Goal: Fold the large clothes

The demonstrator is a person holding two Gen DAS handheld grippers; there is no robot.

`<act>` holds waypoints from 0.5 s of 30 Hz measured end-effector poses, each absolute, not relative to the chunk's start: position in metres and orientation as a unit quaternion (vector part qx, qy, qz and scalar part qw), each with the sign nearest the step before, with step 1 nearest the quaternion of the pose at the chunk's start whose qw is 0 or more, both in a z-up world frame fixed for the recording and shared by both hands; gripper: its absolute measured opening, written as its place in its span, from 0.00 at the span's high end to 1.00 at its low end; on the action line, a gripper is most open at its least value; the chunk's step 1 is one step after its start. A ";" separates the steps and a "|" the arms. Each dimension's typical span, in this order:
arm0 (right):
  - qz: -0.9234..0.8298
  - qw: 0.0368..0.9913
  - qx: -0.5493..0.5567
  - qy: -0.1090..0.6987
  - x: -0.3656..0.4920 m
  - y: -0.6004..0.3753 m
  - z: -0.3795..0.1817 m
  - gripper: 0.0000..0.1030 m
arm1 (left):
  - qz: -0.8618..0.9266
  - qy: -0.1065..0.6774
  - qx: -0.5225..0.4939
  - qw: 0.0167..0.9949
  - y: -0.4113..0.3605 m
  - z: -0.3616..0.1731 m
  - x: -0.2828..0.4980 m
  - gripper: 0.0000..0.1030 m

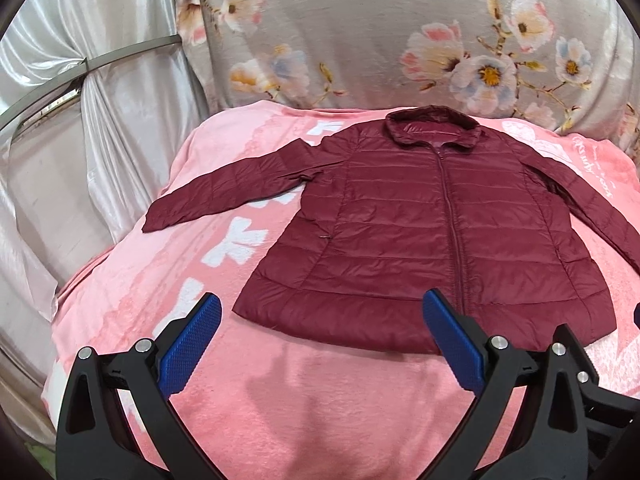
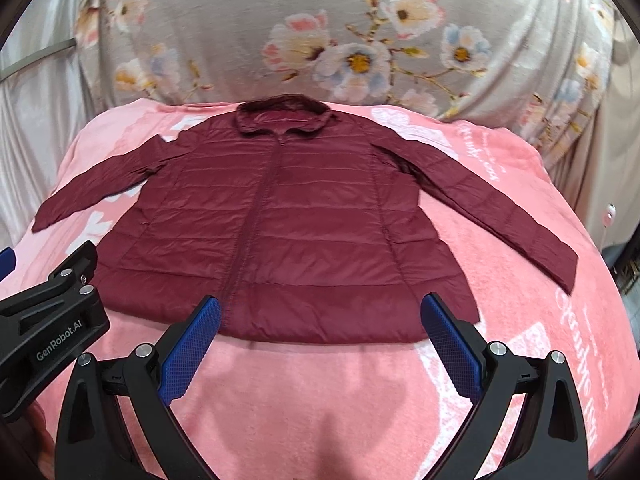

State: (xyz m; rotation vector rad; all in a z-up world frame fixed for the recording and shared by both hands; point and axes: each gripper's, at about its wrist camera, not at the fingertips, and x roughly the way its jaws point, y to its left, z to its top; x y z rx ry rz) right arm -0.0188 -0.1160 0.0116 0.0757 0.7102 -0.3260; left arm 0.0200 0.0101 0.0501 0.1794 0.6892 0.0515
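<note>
A dark red quilted jacket lies flat and zipped on a pink blanket, collar at the far side, both sleeves spread outward. My left gripper hovers open just short of the hem, left of the zipper, with nothing between its blue pads. My right gripper is also open, over the hem's right half, holding nothing. The left gripper's black body shows at the left edge of the right wrist view.
The pink blanket covers a raised surface that drops off at left and right. A grey floral cloth hangs behind it. Silvery curtains stand at the left.
</note>
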 end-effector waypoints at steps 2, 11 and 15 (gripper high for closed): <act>-0.154 0.924 0.034 0.347 -0.014 -0.111 0.010 0.05 | 0.025 0.339 0.093 0.936 0.011 0.049 0.023 0.05; -0.172 0.919 0.038 0.352 -0.005 -0.111 0.007 0.05 | 0.010 0.347 0.087 0.934 0.013 0.043 0.043 0.05; -0.178 0.917 0.040 0.355 -0.002 -0.117 0.007 0.05 | 0.003 0.353 0.082 0.932 0.011 0.039 0.050 0.05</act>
